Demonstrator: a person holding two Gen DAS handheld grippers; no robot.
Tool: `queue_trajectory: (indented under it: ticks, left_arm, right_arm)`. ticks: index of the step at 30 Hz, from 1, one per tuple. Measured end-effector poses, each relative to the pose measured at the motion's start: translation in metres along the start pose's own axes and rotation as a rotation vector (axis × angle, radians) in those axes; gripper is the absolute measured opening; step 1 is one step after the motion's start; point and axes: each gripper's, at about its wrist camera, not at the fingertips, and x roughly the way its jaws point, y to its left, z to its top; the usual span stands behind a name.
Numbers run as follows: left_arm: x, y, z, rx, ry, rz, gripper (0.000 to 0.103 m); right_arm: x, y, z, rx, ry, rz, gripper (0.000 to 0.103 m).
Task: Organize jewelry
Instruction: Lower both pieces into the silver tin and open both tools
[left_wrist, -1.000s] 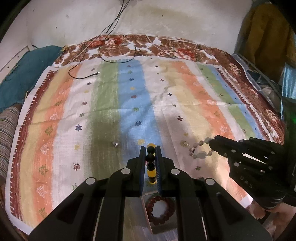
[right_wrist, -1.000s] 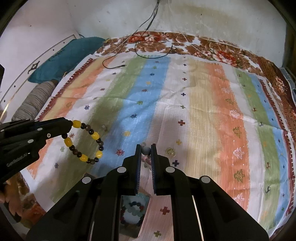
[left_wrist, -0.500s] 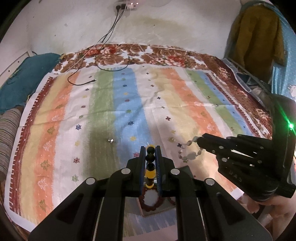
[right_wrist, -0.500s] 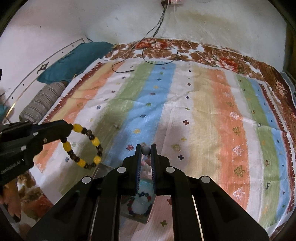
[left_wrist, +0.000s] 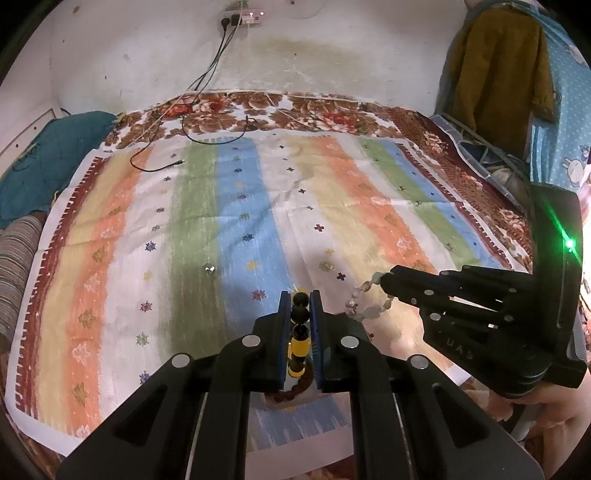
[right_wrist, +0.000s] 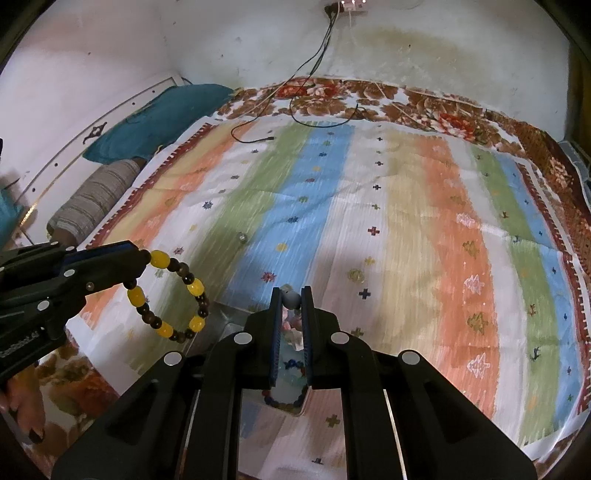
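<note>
Bracelets hang in the air over a bed spread with a striped pastel cloth (left_wrist: 229, 229), floral-edged, against a stained white wall. The left gripper (left_wrist: 300, 301) pinches a yellow-and-dark bead bracelet (right_wrist: 168, 295) — round, glossy beads. The right gripper (right_wrist: 291, 295) pinches a pale bead bracelet (left_wrist: 365, 299), possibly stone.

Two grippers in view, the left gripper (left_wrist: 300, 301) and the right gripper (right_wrist: 291, 295). Four bead bracelets: one yellow-and-dark bracelet (right_wrist: 168, 295), one pale bracelet (left_wrist: 365, 299), one reddish-brown bracelet (left_wrist: 291, 393), one dark multicoloured bracelet (right_wrist: 286, 395). Two small loose pieces on the striped cloth (left_wrist: 369, 206): one silvery piece (left_wrist: 209, 268), one golden piece (left_wrist: 325, 266). One teal pillow (right_wrist: 155, 118), one striped bolster (right_wrist: 92, 201).
</note>
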Motion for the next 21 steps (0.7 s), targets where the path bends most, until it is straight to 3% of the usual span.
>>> queue_trajectory:
  ticks: [11,13,15,21]
  left_arm:
    - [0.009,0.0,-0.005,-0.013,0.038,0.037,0.011]
    - [0.011,0.004,-0.005,-0.021,0.046,0.056,0.02]
    - [0.01,0.009,-0.004,-0.042,0.04,0.072,0.033]
    - [0.014,0.032,-0.001,-0.115,0.047,0.127,0.052]
  right_arm:
    - [0.012,0.003,-0.008,0.002,0.073,0.022,0.015]
    - [0.014,0.002,-0.009,0.014,0.075,0.006,0.034]
    - [0.013,-0.001,-0.007,0.021,0.068,-0.01,0.039]
    - [0.018,-0.013,-0.006,0.056,0.081,-0.049,0.05]
